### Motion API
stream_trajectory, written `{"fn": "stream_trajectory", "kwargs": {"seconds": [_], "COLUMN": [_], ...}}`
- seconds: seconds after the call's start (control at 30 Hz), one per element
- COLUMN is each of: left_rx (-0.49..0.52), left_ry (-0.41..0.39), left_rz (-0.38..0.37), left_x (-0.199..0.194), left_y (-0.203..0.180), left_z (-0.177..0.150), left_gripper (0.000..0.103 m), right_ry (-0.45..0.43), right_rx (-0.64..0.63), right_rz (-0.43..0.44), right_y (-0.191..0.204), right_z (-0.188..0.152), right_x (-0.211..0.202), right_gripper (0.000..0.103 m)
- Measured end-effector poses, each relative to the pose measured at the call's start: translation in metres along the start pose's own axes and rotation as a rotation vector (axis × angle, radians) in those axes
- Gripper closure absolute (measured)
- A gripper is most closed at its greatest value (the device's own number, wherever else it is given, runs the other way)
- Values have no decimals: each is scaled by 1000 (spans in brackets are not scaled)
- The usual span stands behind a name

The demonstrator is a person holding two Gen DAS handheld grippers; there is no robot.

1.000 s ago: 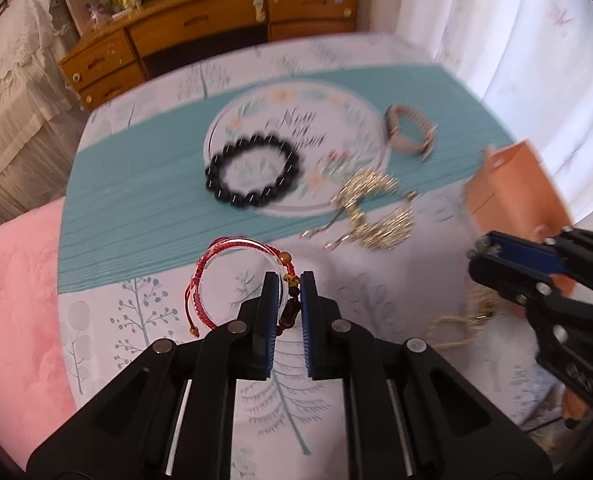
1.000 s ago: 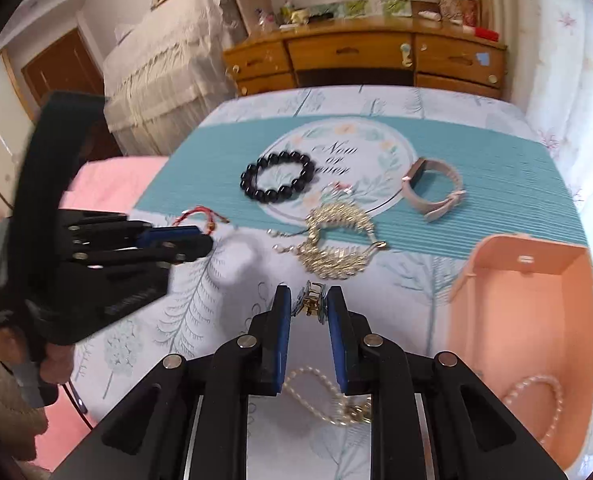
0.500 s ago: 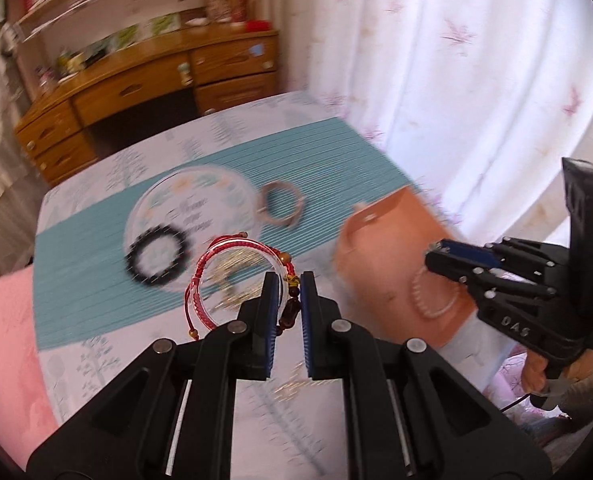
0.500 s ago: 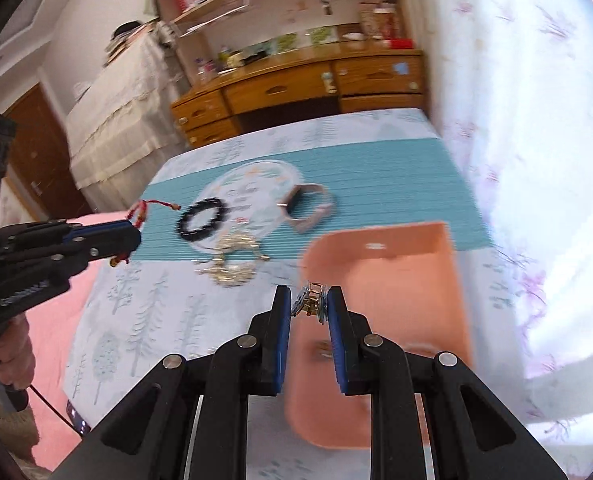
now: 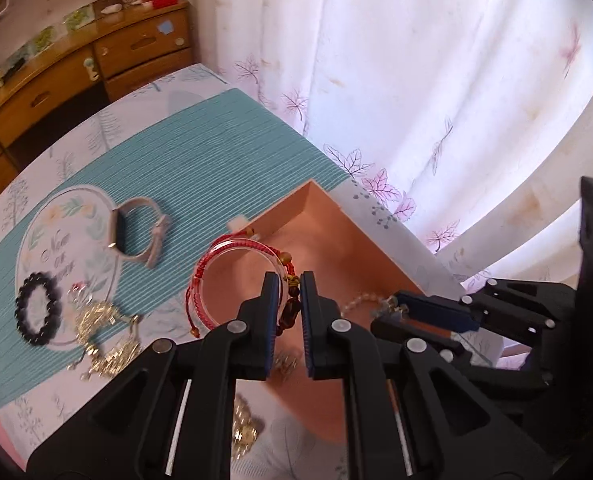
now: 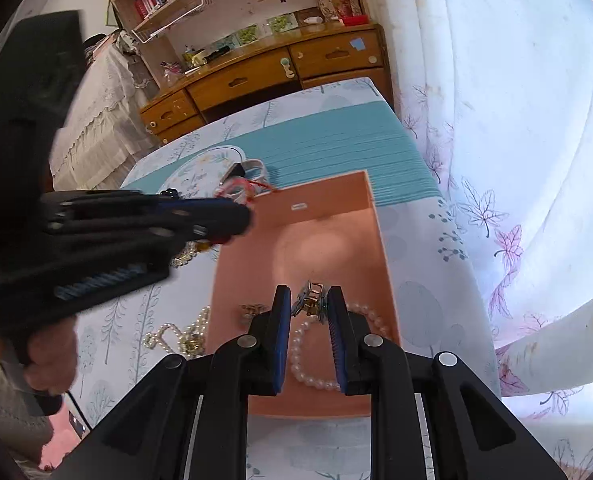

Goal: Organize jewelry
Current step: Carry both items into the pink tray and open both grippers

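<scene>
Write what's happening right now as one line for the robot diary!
left gripper: shut on red bracelet, above pink box | right gripper: shut on metal clasp, above pink box | pearl bracelet: in box

A small metal clasp (image 6: 308,301) is pinched between the fingers of the right gripper (image 6: 307,312) above the pink box (image 6: 370,216). A pearl bracelet (image 6: 308,372) is seen lying inside the box, and the left gripper (image 6: 232,216) is held at its left wall with a red cord bracelet (image 6: 252,186).
</scene>
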State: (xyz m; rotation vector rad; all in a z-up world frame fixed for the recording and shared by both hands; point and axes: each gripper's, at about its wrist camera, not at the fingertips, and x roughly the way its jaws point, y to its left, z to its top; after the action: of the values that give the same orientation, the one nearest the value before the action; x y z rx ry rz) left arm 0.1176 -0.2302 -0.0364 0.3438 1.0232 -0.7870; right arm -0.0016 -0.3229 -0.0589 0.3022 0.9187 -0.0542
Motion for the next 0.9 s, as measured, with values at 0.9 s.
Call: {"fn": "stream_trajectory", "kwargs": {"seconds": [0.9], "left_rx": [-177], "left_ry": [-2], "left_rz": [117], "left_x": [-58], "left_y": [60], "left_z": [-95], "left_gripper": [92], "right_ry": [35], "right_rx": [-11], "right_rz": [-33], "right_y": [20], "right_z": [30], "right_x": [47], "right_gripper": [62]}}
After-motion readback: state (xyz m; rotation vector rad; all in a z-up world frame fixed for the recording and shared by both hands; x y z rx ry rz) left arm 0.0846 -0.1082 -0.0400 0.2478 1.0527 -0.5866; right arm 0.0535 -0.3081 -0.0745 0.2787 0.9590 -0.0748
